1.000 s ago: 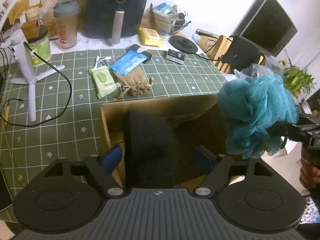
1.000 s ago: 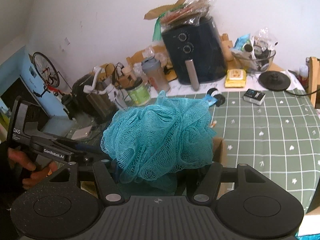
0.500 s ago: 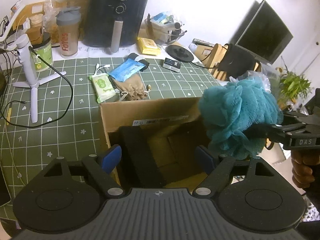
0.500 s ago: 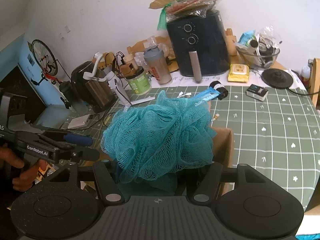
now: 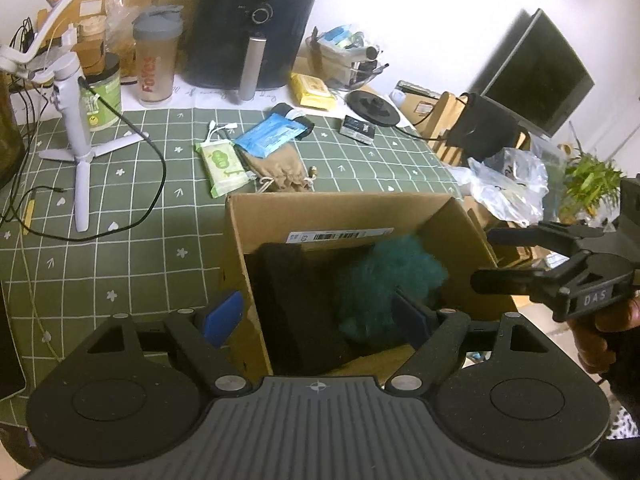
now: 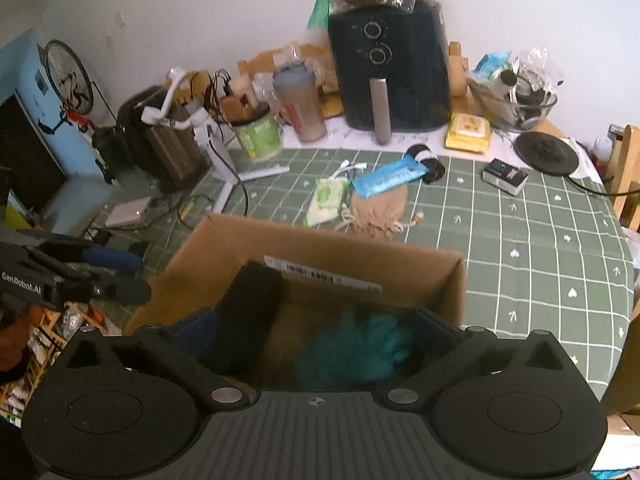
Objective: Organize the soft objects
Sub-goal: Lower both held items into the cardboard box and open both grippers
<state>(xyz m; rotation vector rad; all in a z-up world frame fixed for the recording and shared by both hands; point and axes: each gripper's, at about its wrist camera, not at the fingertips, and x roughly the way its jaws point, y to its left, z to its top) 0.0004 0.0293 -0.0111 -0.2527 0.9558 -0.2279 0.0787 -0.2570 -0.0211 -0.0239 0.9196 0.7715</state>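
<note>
A teal mesh loofah [image 5: 384,288] lies blurred inside the open cardboard box [image 5: 340,204], beside a black folded item [image 5: 292,300]. My right gripper [image 6: 314,332] hangs over the box [image 6: 320,240] with its jaws opening. The loofah [image 6: 360,352] sits below and between them, and the pads do not touch it. From the left wrist view the right gripper [image 5: 496,258] reaches in from the right, held by a hand. My left gripper [image 5: 318,314] is open and straddles the box's left wall, one finger outside and one inside. It shows at the left as well, the left gripper [image 6: 124,274].
Beyond the box on the green checked cloth lie a brown drawstring pouch [image 5: 280,168], a green wipes pack [image 5: 222,164] and a blue packet [image 5: 270,136]. A white tripod [image 5: 76,120] with a black cable stands left. A black air fryer [image 5: 256,28] sits at the back.
The loofah has left the right gripper and dropped into the box. The right jaws have spread wide. The left gripper has kept its place and opening.
</note>
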